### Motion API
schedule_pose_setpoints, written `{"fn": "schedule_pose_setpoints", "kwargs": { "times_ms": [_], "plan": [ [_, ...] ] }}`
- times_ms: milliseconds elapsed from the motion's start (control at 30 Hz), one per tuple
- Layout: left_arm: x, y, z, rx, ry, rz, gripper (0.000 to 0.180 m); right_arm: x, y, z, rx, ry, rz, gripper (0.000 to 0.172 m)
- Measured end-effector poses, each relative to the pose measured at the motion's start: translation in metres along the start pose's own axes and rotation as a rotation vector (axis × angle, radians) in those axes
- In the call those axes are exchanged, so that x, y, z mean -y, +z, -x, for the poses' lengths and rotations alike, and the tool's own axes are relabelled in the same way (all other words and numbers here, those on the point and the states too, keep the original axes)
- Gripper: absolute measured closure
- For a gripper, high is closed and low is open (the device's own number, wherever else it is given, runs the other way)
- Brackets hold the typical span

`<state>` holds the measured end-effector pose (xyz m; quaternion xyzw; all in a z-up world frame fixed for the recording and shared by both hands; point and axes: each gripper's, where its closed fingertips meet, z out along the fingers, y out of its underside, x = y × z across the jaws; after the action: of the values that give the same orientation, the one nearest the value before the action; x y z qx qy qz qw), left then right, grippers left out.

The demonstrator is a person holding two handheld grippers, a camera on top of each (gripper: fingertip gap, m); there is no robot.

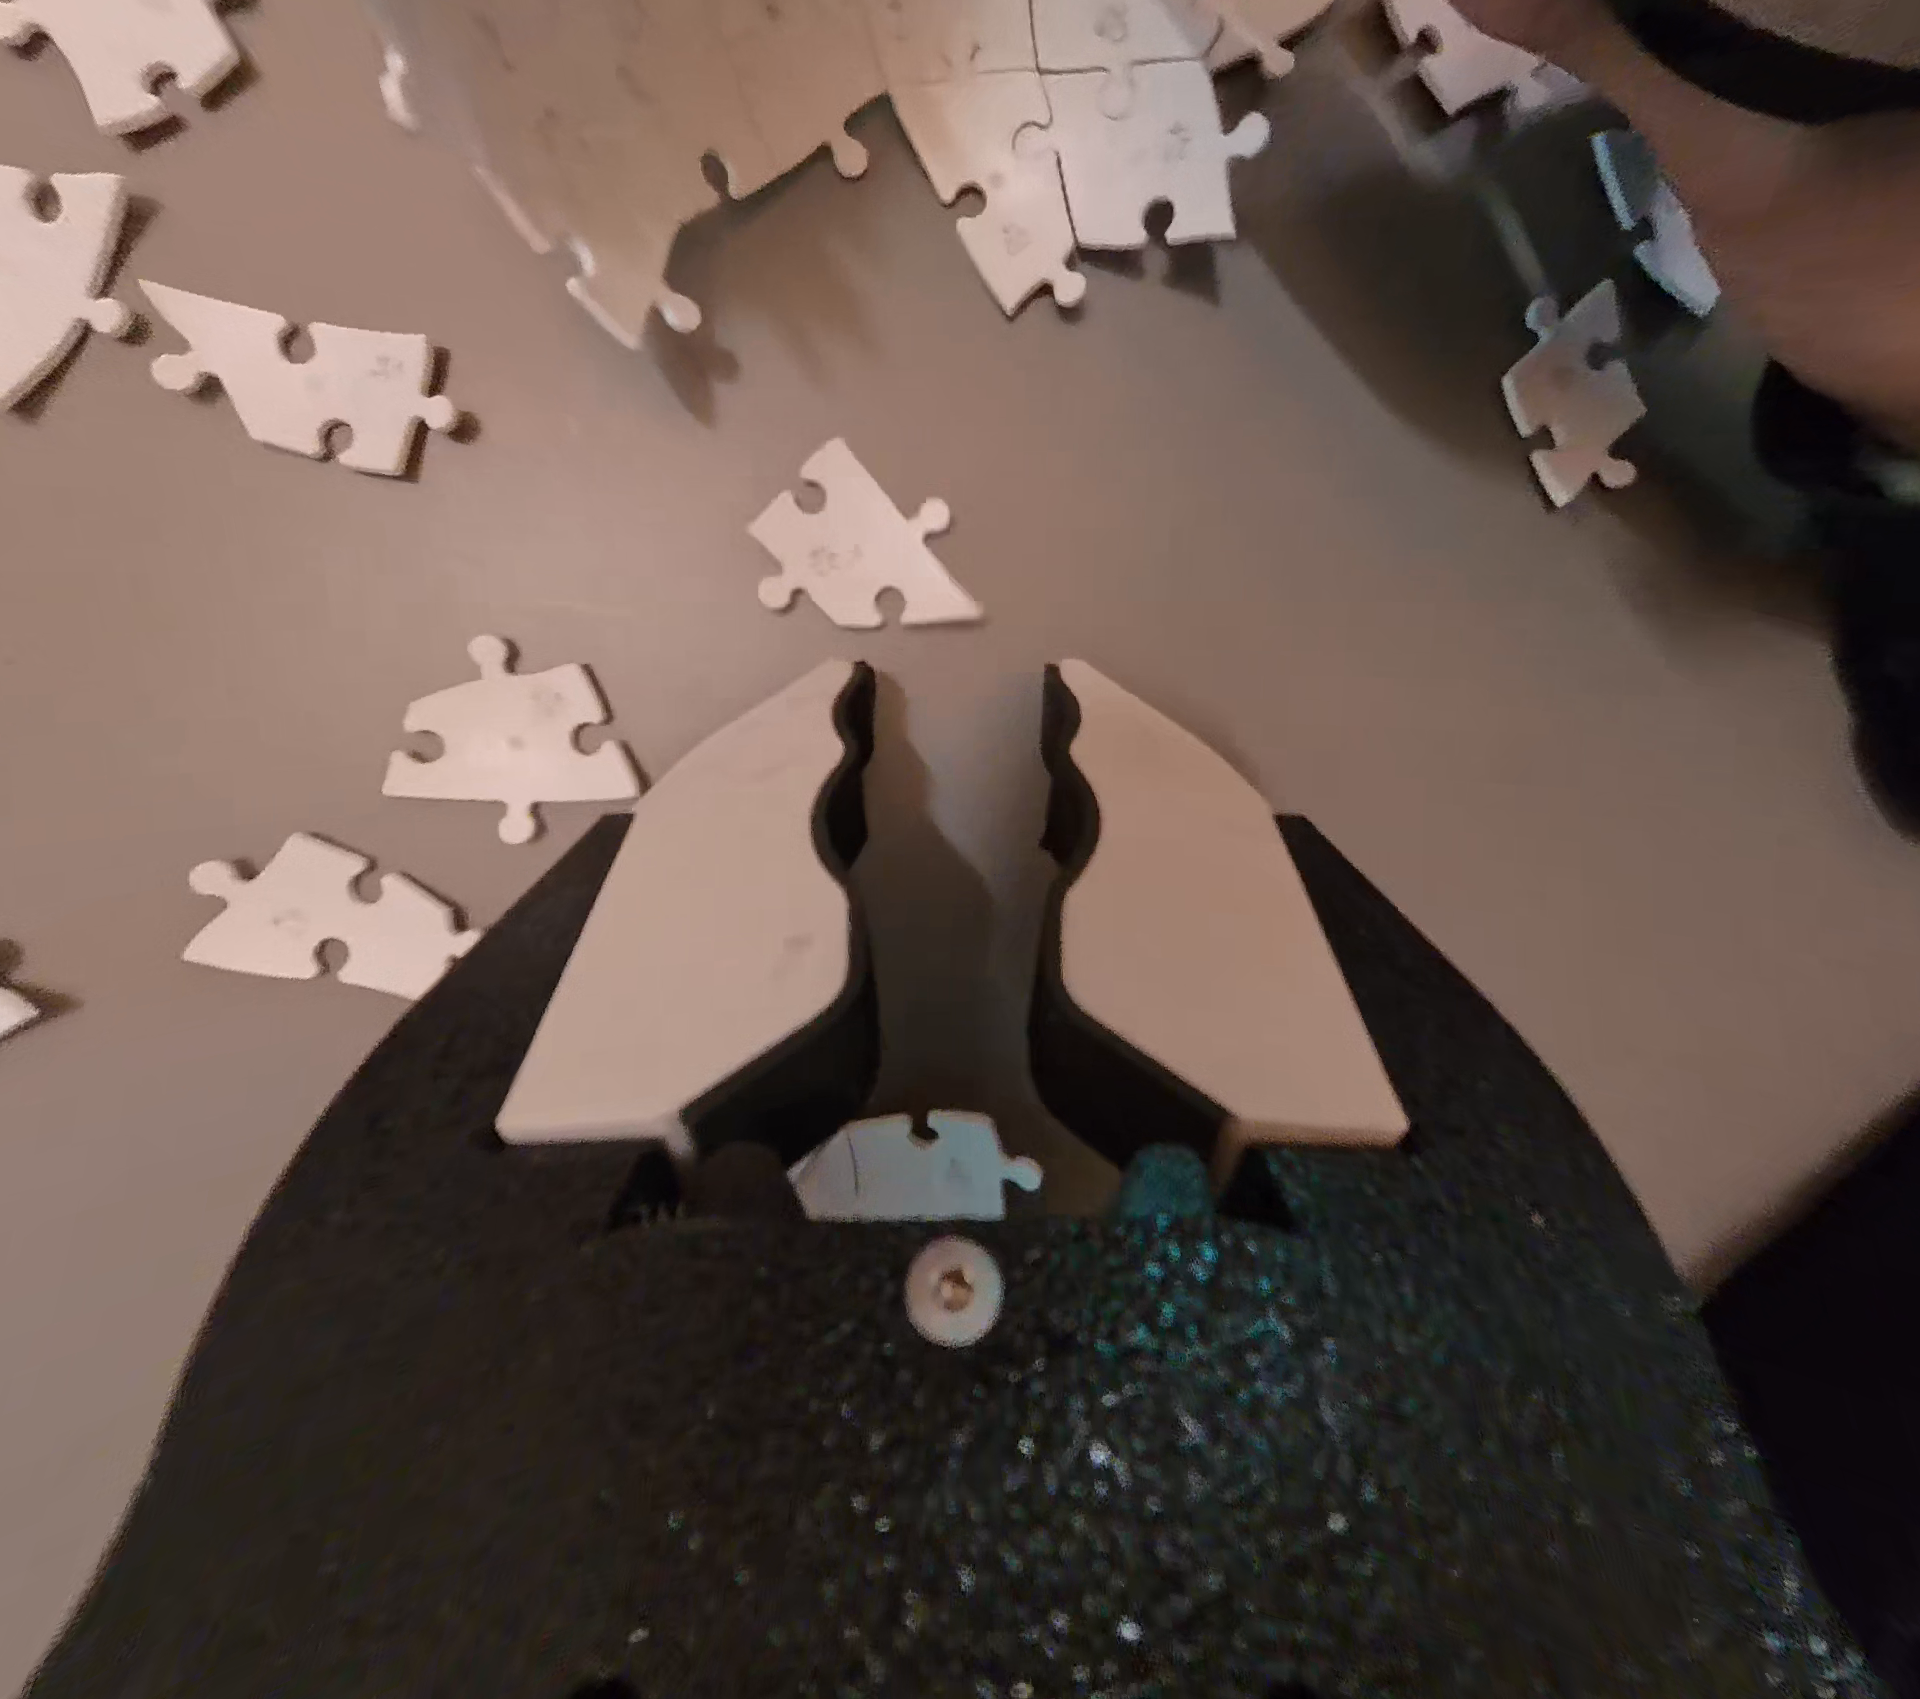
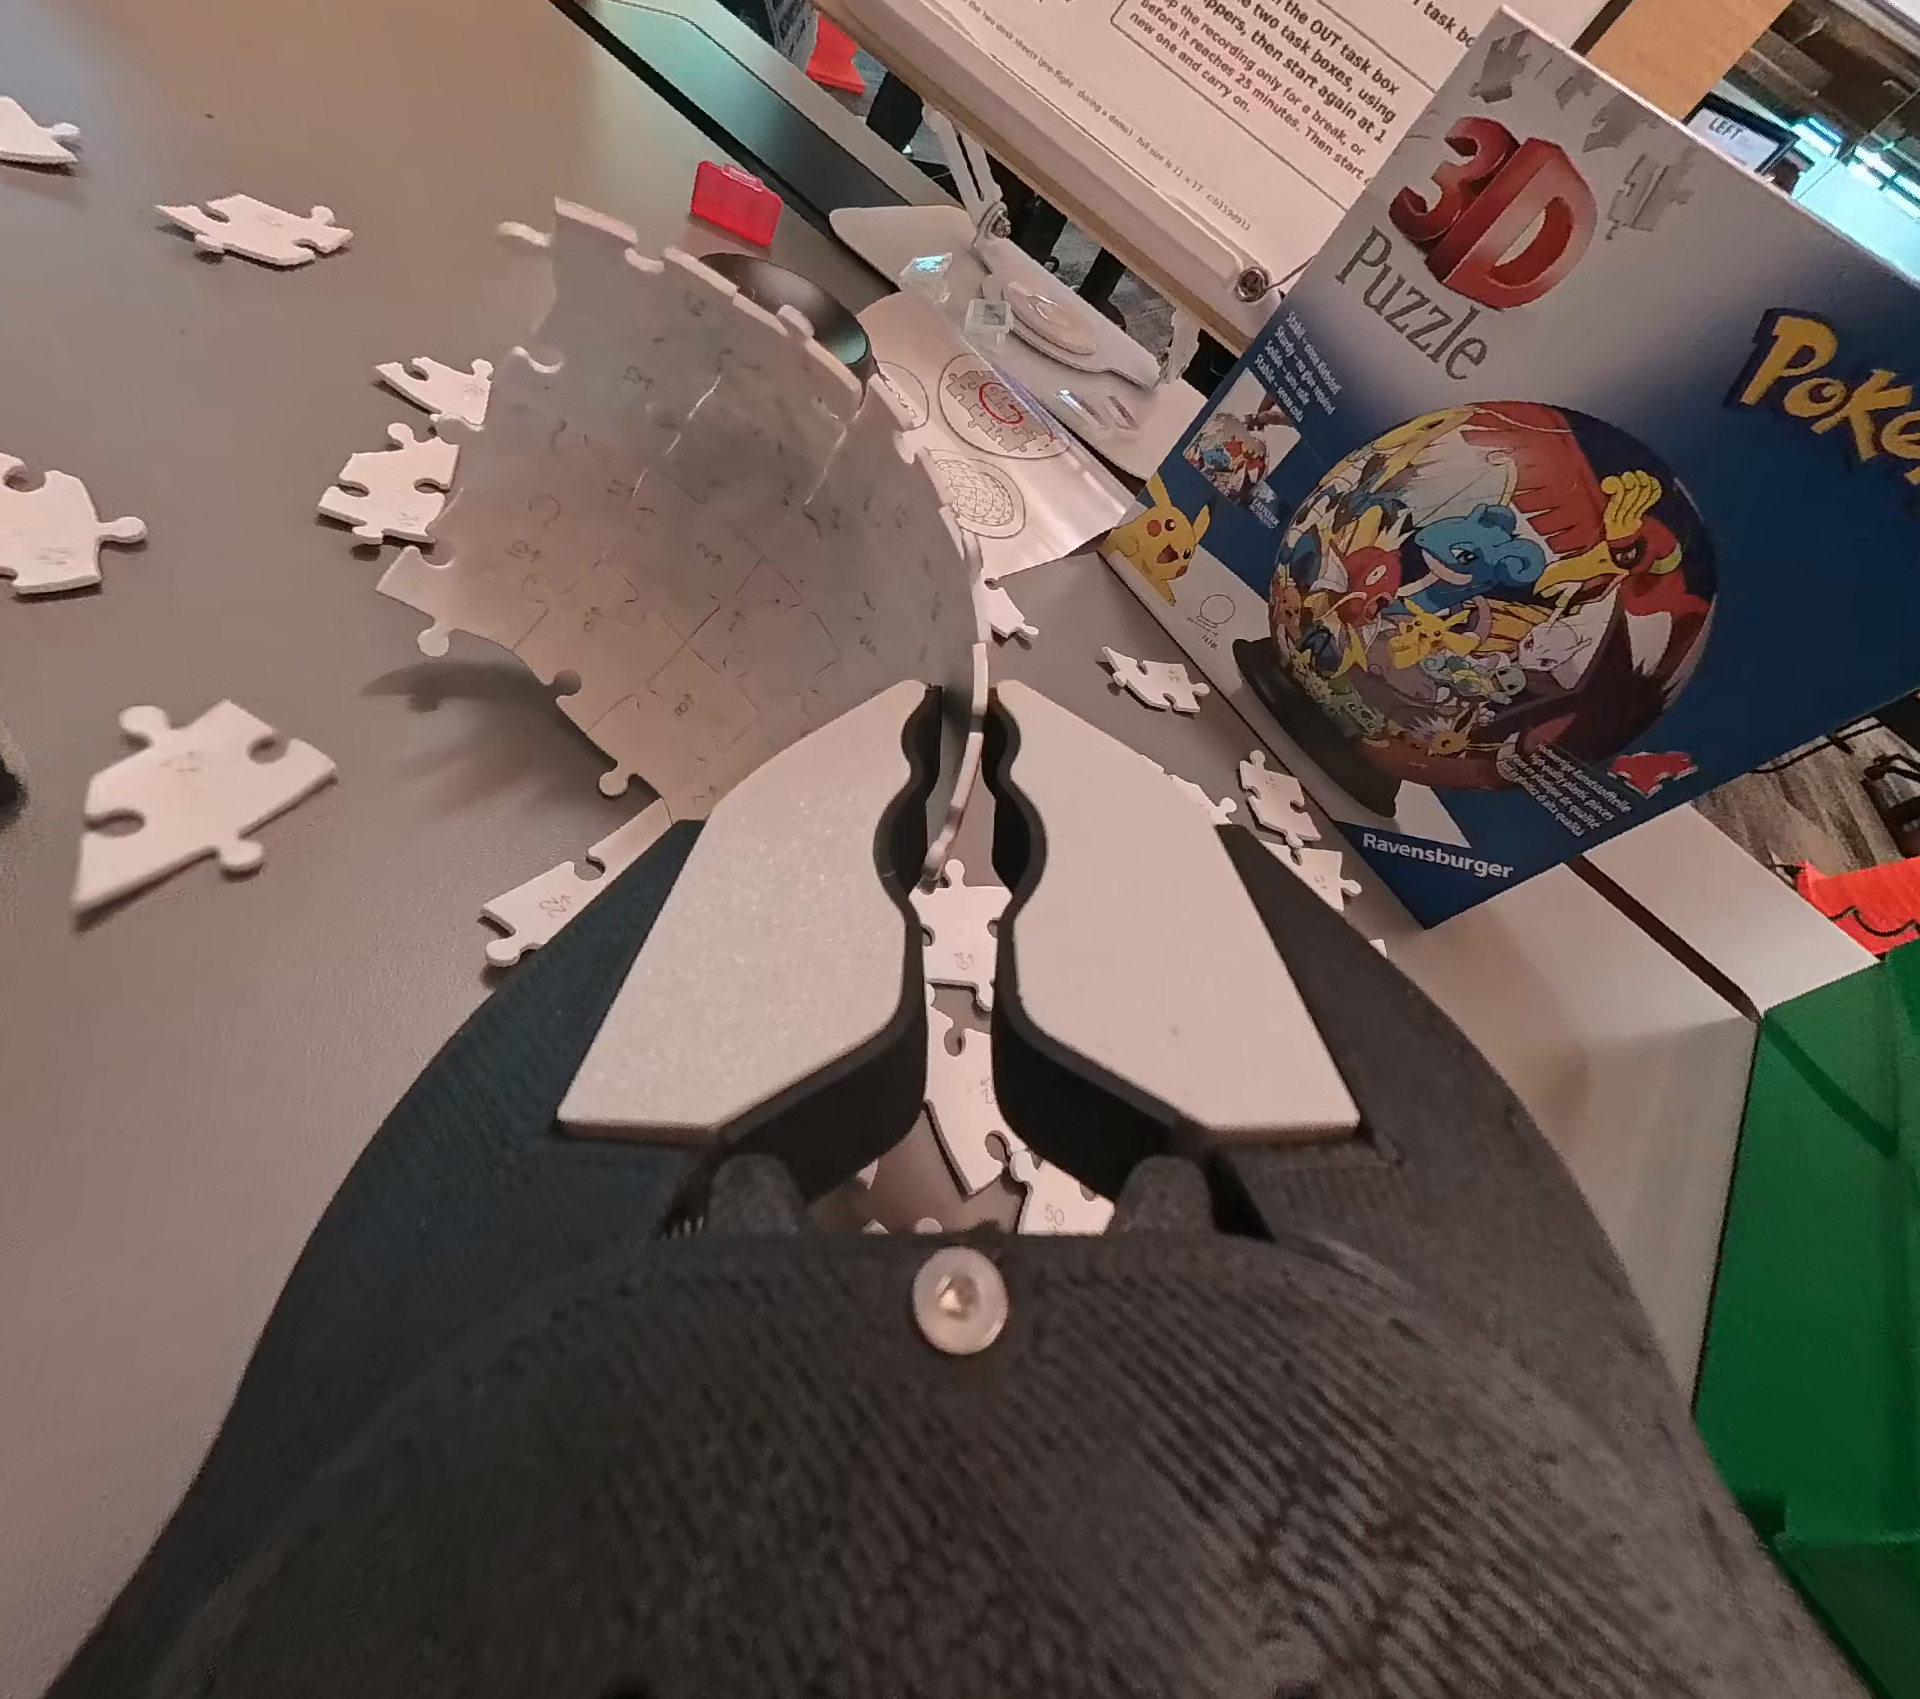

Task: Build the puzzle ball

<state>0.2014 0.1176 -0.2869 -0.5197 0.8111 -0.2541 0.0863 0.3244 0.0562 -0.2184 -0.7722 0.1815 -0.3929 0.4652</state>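
Now your right tool (image 2: 961,714) pinches the edge of the curved shell of joined white puzzle pieces (image 2: 686,527), with both pads pressed on it. Your left tool (image 1: 958,683) is partly open with nothing in it, over the grey worktop (image 1: 1195,506). Just beyond it lies a loose white piece (image 1: 857,553). More loose pieces (image 1: 312,387) lie on the left.

Matt grey table (image 1: 1195,506); puzzle pieces (image 1: 862,548) white, smooth (card-like); box (image 2: 1558,506) glossy.
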Motion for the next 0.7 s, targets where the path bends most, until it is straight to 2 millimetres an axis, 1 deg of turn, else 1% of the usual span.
{"fn": "schedule_pose_setpoints", "kwargs": {
  "times_ms": [67, 133, 167, 200, 233, 400, 500, 567, 700],
  "plan": [
    [0.001, 0.001, 0.01, 0.078, 0.027, -0.015, 0.151, 0.0, 0.0, 0.0, 0.002, 0.0, -0.002, 0.165],
    [0.009, 0.003, 0.02, 0.131, 0.02, -0.067, 0.151, 0.001, 0.0, 0.0, 0.004, 0.001, -0.003, 0.165],
    [0.009, 0.006, 0.02, 0.122, 0.015, -0.068, 0.152, 0.001, 0.0, 0.001, 0.004, 0.0, -0.004, 0.165],
    [0.011, 0.007, 0.021, 0.12, 0.019, -0.077, 0.162, 0.001, 0.0, 0.001, 0.004, -0.001, -0.004, 0.165],
    [0.011, 0.007, 0.021, 0.121, 0.029, -0.078, 0.163, 0.001, 0.0, 0.001, 0.004, -0.002, -0.005, 0.165],
    [0.012, 0.008, 0.022, 0.106, 0.053, -0.082, 0.164, 0.002, 0.0, 0.001, 0.007, -0.004, -0.007, 0.165],
    [0.012, 0.006, 0.031, 0.149, 0.066, -0.079, 0.164, 0.001, -0.001, 0.001, 0.006, -0.004, -0.006, 0.165],
    [0.011, 0.004, 0.037, 0.18, 0.06, -0.075, 0.162, 0.002, -0.001, 0.001, 0.008, -0.004, -0.007, 0.165],
    [0.009, 0.002, 0.036, 0.161, 0.047, -0.071, 0.15, 0.002, -0.001, 0.001, 0.007, -0.007, -0.008, 0.165]
  ]
}}
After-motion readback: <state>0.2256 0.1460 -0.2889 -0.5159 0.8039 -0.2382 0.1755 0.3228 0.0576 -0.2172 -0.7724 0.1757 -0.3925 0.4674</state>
